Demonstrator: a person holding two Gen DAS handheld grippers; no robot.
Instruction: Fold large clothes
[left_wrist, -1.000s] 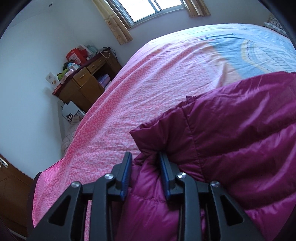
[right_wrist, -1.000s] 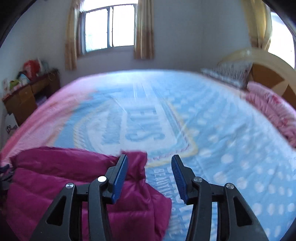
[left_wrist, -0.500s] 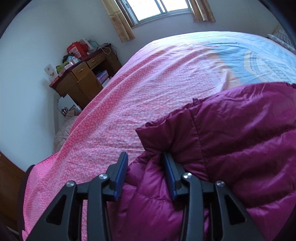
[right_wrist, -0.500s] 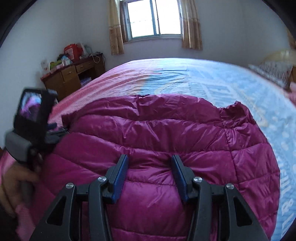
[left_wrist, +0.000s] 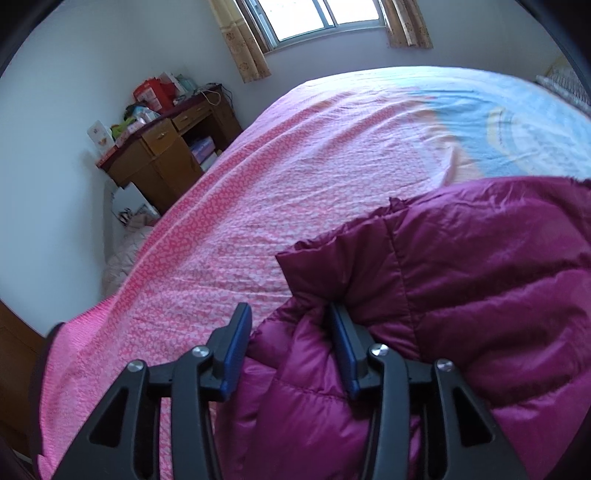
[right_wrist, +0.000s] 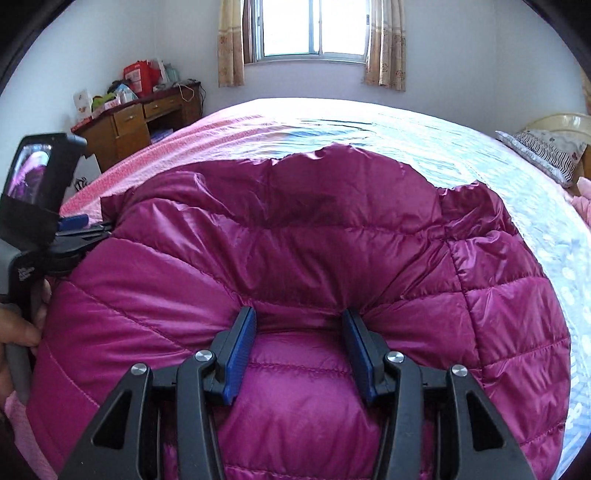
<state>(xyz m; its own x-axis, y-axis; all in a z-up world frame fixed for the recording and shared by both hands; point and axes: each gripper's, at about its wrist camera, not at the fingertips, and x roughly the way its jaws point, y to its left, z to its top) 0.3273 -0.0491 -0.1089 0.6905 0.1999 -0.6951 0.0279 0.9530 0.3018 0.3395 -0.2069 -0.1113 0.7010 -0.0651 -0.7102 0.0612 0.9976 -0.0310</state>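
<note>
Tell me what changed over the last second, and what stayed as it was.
The right gripper swung left from over the blue bedspread to the magenta down jacket, and now sits pushed into its padding, jaws apart. The left gripper opened a little wider around the jacket's edge. The jacket stayed bunched at the near end of the bed, and the wooden desk did not move.

A magenta quilted jacket (right_wrist: 295, 240) fills the frame's centre; the bedspread (left_wrist: 295, 192) is pink-speckled at left, pale blue at upper right; upper left, a brown desk (right_wrist: 129, 122).
</note>
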